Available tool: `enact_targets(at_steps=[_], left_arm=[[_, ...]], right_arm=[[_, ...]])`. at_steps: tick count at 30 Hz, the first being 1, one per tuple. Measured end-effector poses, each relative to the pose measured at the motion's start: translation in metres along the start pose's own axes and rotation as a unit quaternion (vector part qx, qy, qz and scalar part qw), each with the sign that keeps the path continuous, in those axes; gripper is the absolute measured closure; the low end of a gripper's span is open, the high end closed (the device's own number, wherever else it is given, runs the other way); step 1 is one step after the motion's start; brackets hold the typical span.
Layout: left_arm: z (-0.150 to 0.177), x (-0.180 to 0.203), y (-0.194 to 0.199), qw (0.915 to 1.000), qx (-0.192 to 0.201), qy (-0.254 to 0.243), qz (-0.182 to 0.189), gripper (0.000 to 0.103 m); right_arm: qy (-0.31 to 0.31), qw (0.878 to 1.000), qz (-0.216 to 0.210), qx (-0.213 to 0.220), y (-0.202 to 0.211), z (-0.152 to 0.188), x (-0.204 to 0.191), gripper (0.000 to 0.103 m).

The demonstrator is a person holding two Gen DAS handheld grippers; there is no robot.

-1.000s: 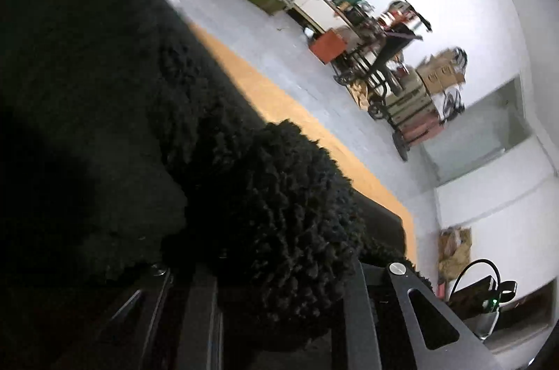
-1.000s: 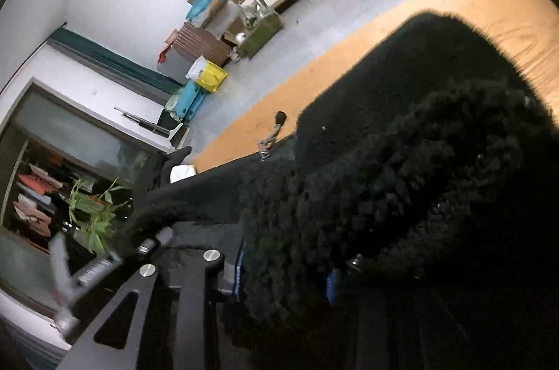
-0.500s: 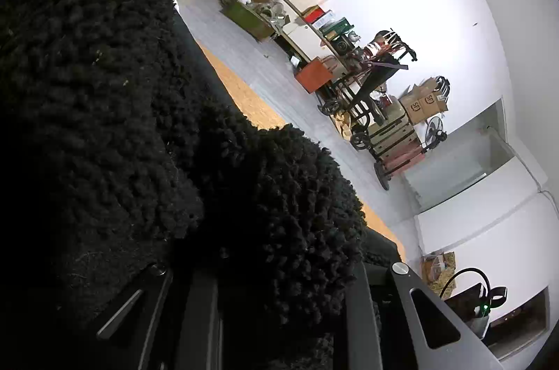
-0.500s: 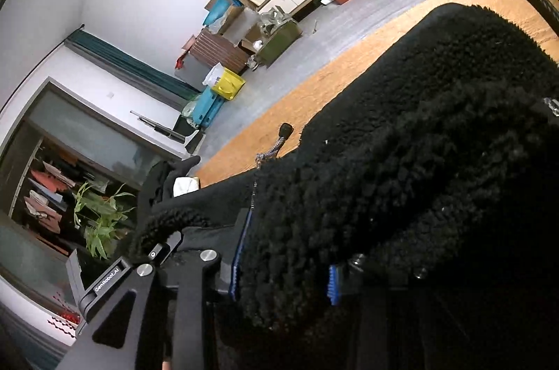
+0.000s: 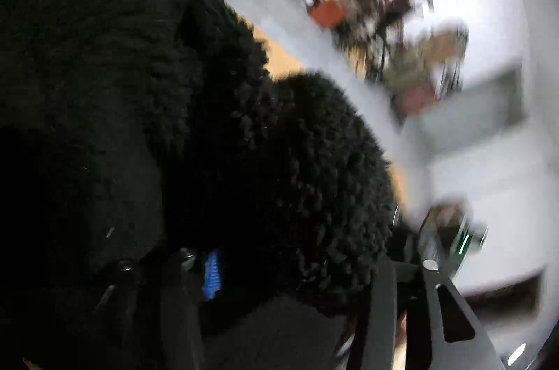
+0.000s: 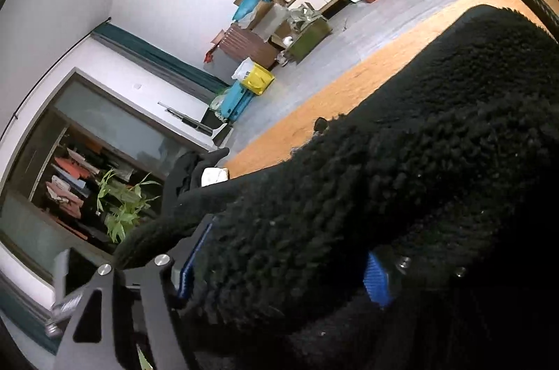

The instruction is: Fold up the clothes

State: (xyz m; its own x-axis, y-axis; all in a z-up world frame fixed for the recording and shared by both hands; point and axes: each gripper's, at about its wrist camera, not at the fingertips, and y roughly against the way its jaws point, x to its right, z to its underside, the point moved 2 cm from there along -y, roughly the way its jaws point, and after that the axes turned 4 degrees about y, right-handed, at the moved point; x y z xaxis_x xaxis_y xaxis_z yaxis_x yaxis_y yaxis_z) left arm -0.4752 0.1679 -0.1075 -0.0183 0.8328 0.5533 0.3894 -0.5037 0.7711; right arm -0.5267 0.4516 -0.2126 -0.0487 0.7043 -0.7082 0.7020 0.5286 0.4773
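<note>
Now both grippers, left (image 5: 290,268) and right (image 6: 279,268), are opening, black fleece (image 6: 401,167) apparently loose between them

The fleece garment (image 6: 401,178) is lying on the counter (image 6: 349,97), a fold of it sitting between the opening jaws of the right gripper (image 6: 279,268); beyond the counter's far edge, boxes (image 6: 279,17) are standing against the wall
</note>
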Motion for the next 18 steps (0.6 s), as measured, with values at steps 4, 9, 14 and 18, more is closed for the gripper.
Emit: enact_targets(at_steps=[4, 9, 14, 18], left_arm=[[0.018, 0.021, 0.055, 0.9922, 0.065, -0.099, -0.04, 0.041], [0.013, 0.025, 0.107, 0.9818, 0.113, -0.118, -0.097, 0.023], [0.008, 0.004, 0.066, 0.9653, 0.009, -0.148, -0.215, 0.024], [-0.004, -0.01, 0.03, 0.9647, 0.007, -0.132, -0.228, 0.028]], right_arm=[[0.03, 0.998, 0.049, -0.002, -0.001, 0.004, -0.011, 0.024], [0.075, 0.986, 0.152, -0.001, 0.001, 0.005, -0.029, 0.022], [0.233, 0.934, 0.267, 0.05, 0.054, 0.028, -0.106, 0.007], [0.344, 0.884, 0.315, -0.038, 0.054, 0.051, -0.131, 0.002]])
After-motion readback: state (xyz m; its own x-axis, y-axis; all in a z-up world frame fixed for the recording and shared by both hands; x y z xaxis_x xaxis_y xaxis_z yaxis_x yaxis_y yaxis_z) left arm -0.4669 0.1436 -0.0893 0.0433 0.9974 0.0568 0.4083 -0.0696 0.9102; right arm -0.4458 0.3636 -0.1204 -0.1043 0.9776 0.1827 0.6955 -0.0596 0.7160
